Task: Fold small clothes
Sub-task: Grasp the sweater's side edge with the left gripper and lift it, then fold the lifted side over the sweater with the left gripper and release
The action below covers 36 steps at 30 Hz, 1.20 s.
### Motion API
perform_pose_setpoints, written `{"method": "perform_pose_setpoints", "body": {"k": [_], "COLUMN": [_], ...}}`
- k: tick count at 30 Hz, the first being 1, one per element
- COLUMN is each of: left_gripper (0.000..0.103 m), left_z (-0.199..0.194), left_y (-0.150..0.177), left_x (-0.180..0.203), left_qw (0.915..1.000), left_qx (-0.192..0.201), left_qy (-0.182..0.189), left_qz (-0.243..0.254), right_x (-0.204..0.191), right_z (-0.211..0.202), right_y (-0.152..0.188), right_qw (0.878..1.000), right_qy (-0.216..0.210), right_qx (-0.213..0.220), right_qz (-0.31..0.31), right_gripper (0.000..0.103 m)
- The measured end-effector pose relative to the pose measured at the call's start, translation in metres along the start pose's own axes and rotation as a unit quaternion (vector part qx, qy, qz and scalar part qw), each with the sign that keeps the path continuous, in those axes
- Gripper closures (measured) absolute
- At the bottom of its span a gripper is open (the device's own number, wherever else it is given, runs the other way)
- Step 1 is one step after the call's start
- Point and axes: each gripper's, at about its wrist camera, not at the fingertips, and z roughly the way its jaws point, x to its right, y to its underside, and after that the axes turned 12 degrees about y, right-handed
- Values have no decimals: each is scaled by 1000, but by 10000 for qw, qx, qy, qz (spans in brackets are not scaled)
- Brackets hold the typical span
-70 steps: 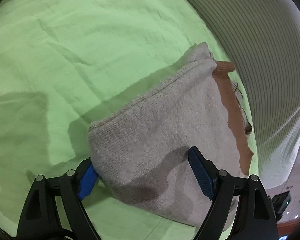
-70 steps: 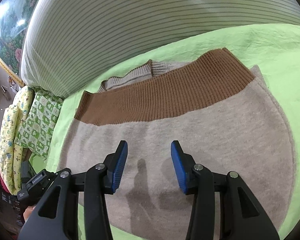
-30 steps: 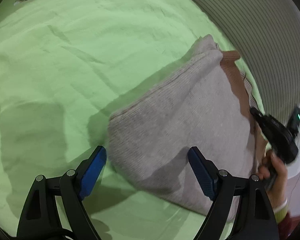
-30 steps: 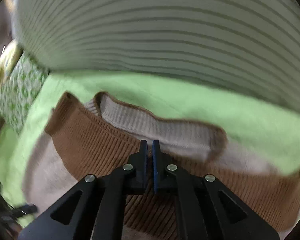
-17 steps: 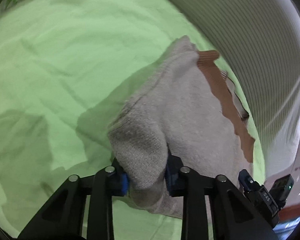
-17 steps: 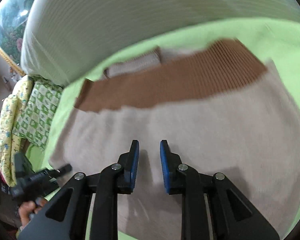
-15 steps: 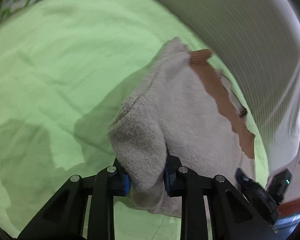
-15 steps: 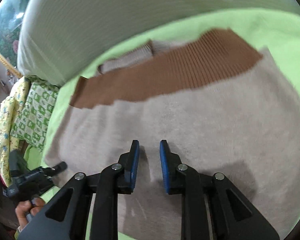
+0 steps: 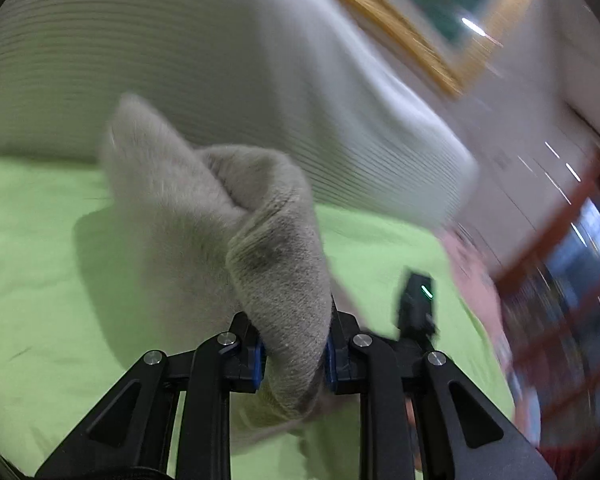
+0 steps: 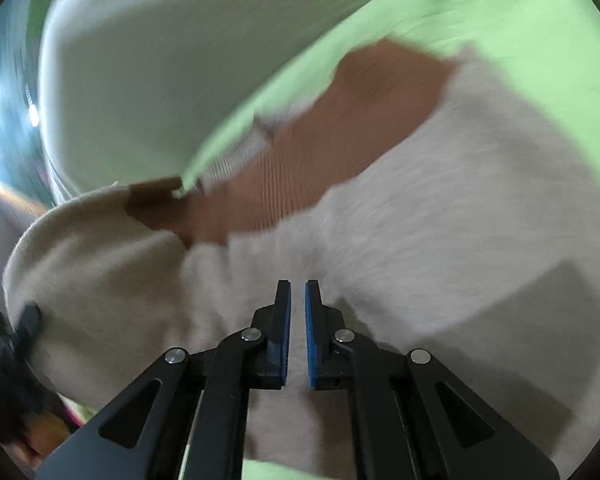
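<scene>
Left wrist view showed a green sheet [image 9: 28,272] spread across the bed, with a large striped pale cushion [image 9: 220,80] lying along its far side. Far to the right a gold picture frame [image 9: 400,28] crossed the wall, heavily blurred. On the sheet sat the grey knitted garment [image 9: 172,232], its near corner lifted and bunched into a thick roll. The left gripper [image 9: 294,354] was clamped on that roll, its blue pads [image 9: 259,354] pressed into the knit from both sides with only the fabric's thickness between them. Just right of the gripper a dark device with a small green light [image 9: 418,304] stood over the sheet; what it was could not be told from the blur.

Right wrist view showed the same green sheet [image 10: 540,20] at the far right and the pale cushion [image 10: 160,60] at the far left. The garment [image 10: 480,220] filled the near and middle ground, with its brown ribbed band [image 10: 320,152] running across the far edge. At the left the grey knit rose in a raised fold [image 10: 80,248]. The right gripper [image 10: 296,332] hovered low over the grey fabric, its jaws drawn almost together with a narrow slit between the blue pads [image 10: 285,332]; whether any knit was caught in that slit could not be told.
</scene>
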Motion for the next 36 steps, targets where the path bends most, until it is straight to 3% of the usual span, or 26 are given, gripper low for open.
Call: {"method": "perform_pose_setpoints", "body": {"k": [3, 5, 7, 9, 12, 16, 19, 20, 23, 26, 30, 31, 32, 34, 36], "left_gripper": [78, 74, 67, 66, 42, 36, 35, 35, 35, 35, 35, 36, 36, 51, 62], "left_z": [58, 88, 98, 90, 59, 28, 11, 12, 24, 34, 39, 41, 44, 49, 47], "left_y": [32, 56, 71, 79, 83, 89, 103, 108, 116, 126, 145, 146, 145, 139, 132], "left_x": [27, 24, 16, 9, 2, -11, -24, -28, -34, -26, -18, -19, -21, -28, -32], "left_qw": [9940, 9876, 9839, 9842, 9872, 9889, 9872, 9859, 9834, 9764, 9613, 9587, 9570, 9563, 9612], "left_qx": [-918, -1494, -1764, -1766, -1589, -1414, -1412, -1448, -1527, -1685, -1809, -1816, -1793, -1736, -1628], "left_qy": [342, 275, 111, 51, -100, -452, -735, -832, -982, -1318, -1904, -1993, -2081, -2213, -2149], "left_qz": [480, 392, 244, 116, 67, 16, -51, -74, -83, 295, 833, 905, 932, 797, 590], "right_x": [44, 71, 85, 95, 98, 91, 92, 91, 75, 51, 16, 7, 0, -11, -24], "right_z": [-19, -22, -21, -21, -23, -28, -37, -39, -31, -22, -10, -6, -2, 4, 0], "right_y": [-9, -14, -14, -11, -10, -9, -13, -15, -28, -37, -41, -41, -41, -43, -49], "right_qw": [9959, 9897, 9845, 9794, 9754, 9725, 9684, 9690, 9842, 9954, 9990, 9973, 9953, 9898, 9853], "right_qy": [-388, -556, -669, -958, -1099, -1205, -1438, -1441, -971, -513, 158, 328, 458, 746, 823], "right_qx": [127, 45, -62, -138, -106, -57, 81, 112, -64, -208, -345, -402, -434, -474, -382], "right_qz": [813, 1322, 1622, 1774, 1907, 1990, 2038, 2003, 1481, 786, -220, -510, -729, -1115, -1449], "right_gripper": [93, 83, 80, 79, 74, 64, 37, 36, 36, 36, 38, 42, 58, 79, 85]}}
